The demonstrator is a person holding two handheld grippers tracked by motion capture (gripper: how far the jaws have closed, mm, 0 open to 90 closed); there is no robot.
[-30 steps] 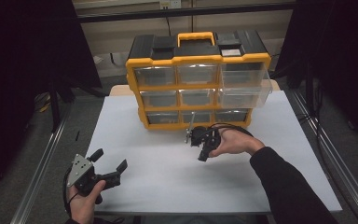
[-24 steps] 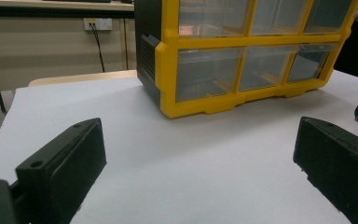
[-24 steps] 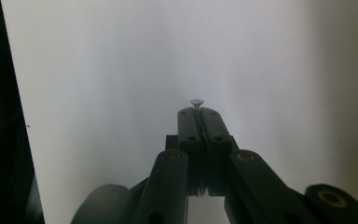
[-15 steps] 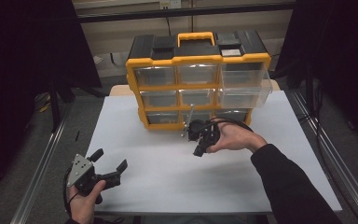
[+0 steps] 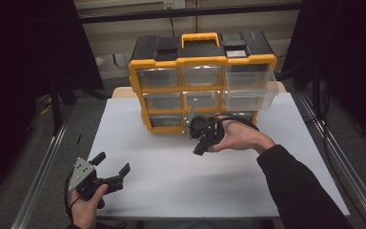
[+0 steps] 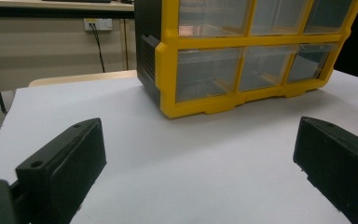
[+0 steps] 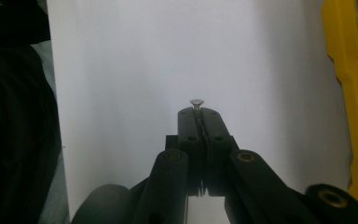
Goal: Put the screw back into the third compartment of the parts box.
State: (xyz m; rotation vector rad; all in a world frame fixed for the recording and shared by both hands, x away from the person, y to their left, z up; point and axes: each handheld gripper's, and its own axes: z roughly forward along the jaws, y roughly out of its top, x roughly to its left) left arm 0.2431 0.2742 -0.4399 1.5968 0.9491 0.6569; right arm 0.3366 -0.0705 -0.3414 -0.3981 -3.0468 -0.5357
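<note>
A yellow-and-black drawer cabinet (image 5: 202, 88) with clear drawers stands at the back of the white table (image 5: 171, 186). My right gripper (image 5: 197, 151) hangs in front of its lower drawers, jaws pointing down and toward me. In the right gripper view the right gripper (image 7: 198, 112) is shut on a small silver screw (image 7: 196, 103), whose head pokes out past the tips. My left gripper (image 5: 112, 163) rests low at the table's front left corner, jaws open and nothing between them. From the left gripper view the left gripper (image 6: 198, 140) faces the cabinet (image 6: 242, 70).
A clear drawer (image 5: 250, 98) in the cabinet's right column sticks out from the front. Metal rails (image 5: 43, 167) run along both sides of the table. Dark curtains close off the left and right. A wall socket (image 6: 95, 23) sits on the back wall.
The right hand has lifted its shut gripper off the table and brought it a little closer to the cabinet front. The left gripper has stayed where it was.
</note>
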